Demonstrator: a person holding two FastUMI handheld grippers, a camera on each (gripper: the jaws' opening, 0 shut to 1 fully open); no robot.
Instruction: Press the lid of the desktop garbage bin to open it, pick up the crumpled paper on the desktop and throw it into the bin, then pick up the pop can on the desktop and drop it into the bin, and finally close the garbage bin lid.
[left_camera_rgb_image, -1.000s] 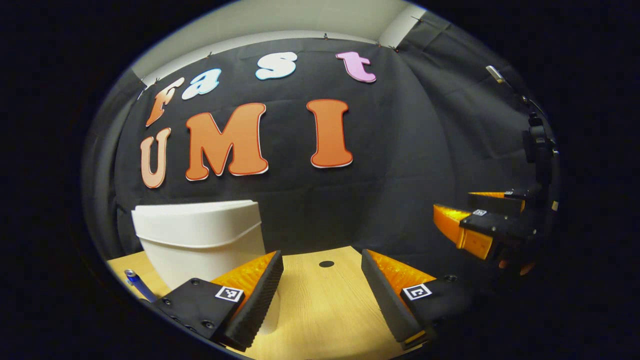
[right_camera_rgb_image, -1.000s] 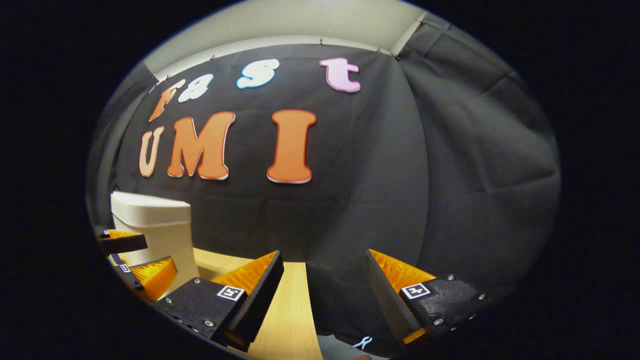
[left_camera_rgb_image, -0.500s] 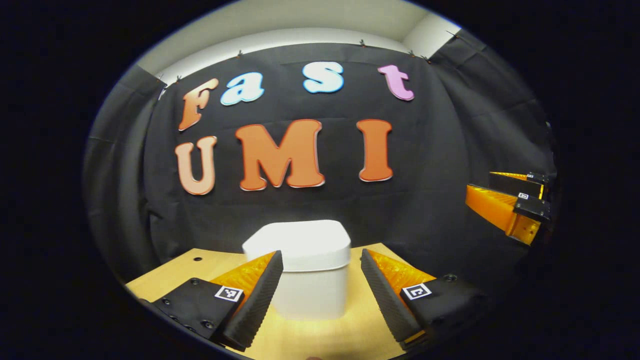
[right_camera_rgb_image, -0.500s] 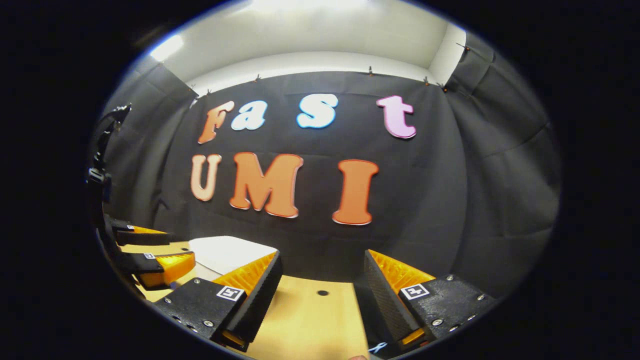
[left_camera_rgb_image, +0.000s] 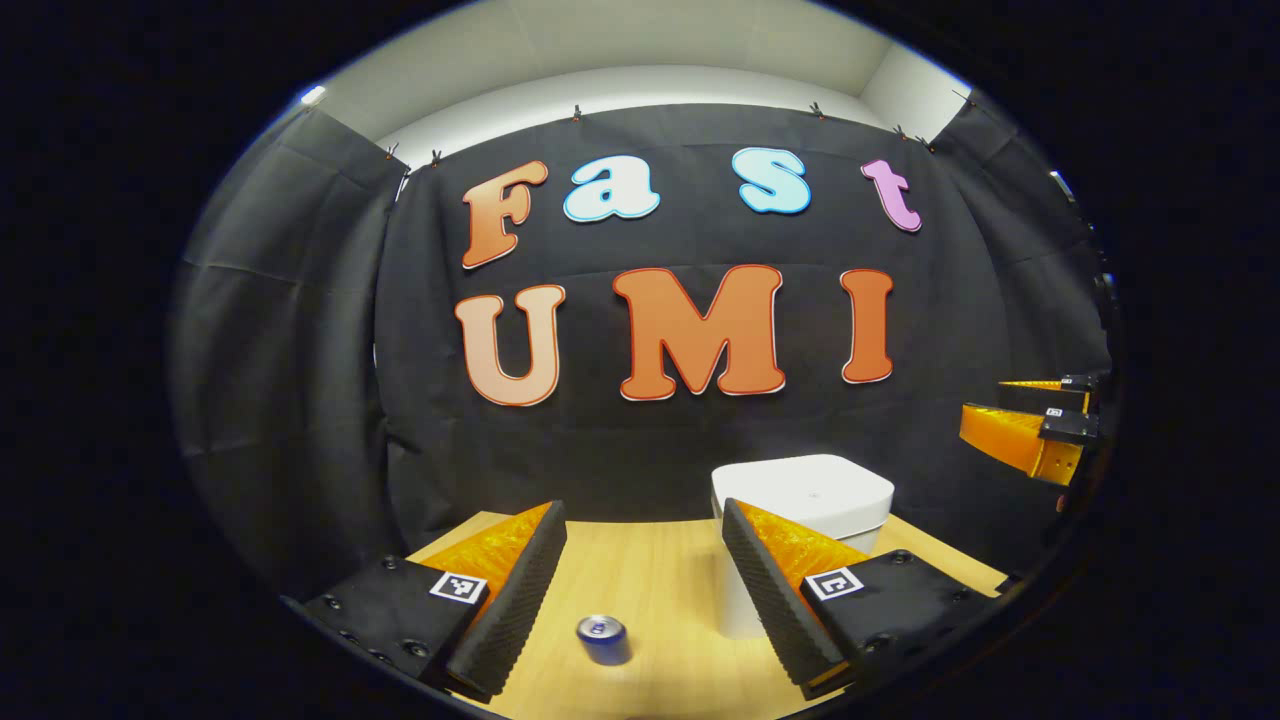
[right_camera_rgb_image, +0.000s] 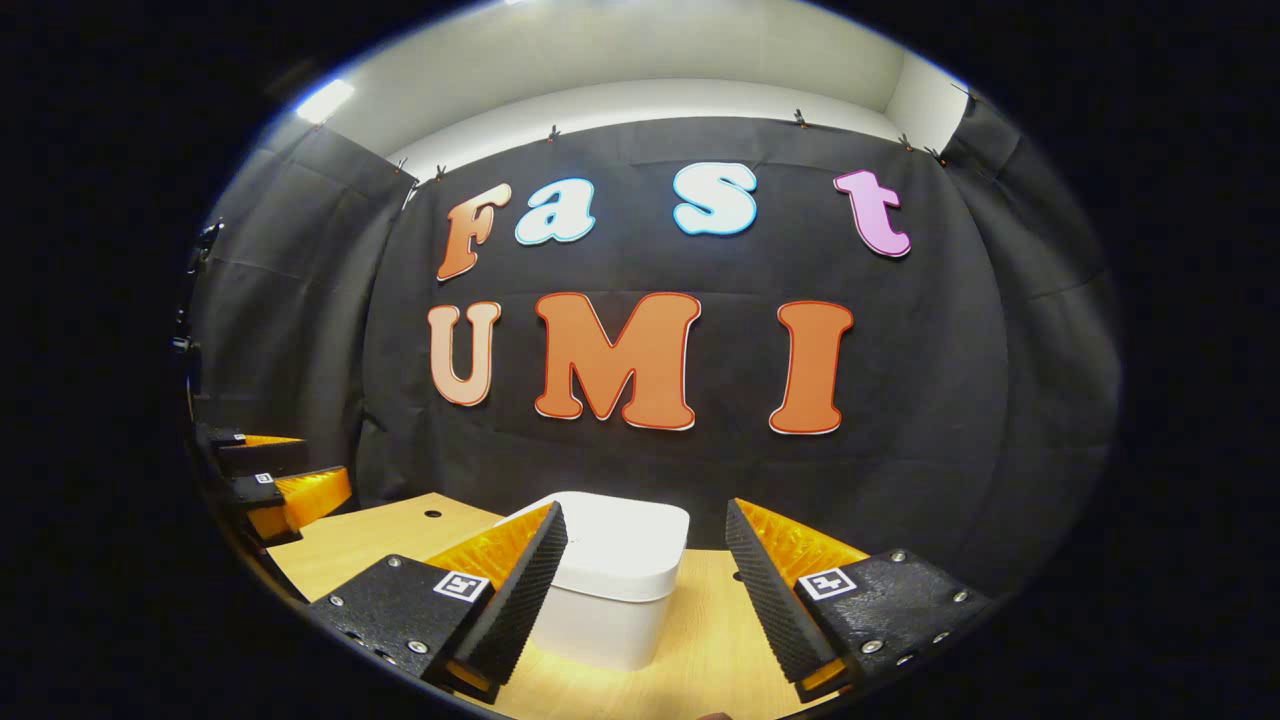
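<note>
**Bin lid still shut, right gripper better lined up for the press**

Right gripper (right_camera_rgb_image: 645, 580) was released, jaws wide, holding nothing. White desktop bin (right_camera_rgb_image: 610, 580) sat lower centre of the right gripper view, straight ahead between the fingers, lid (right_camera_rgb_image: 620, 535) flat and closed. Left gripper (left_camera_rgb_image: 640, 590) also spread and empty; in its view the bin sat lower right, off-axis, partly behind its right finger. Pop can (left_camera_rgb_image: 603, 640) lay on its side on the wooden desktop (left_camera_rgb_image: 650, 560), bottom centre, end face toward the camera, long axis roughly along the fingers. Crumpled paper: can't place it
</note>
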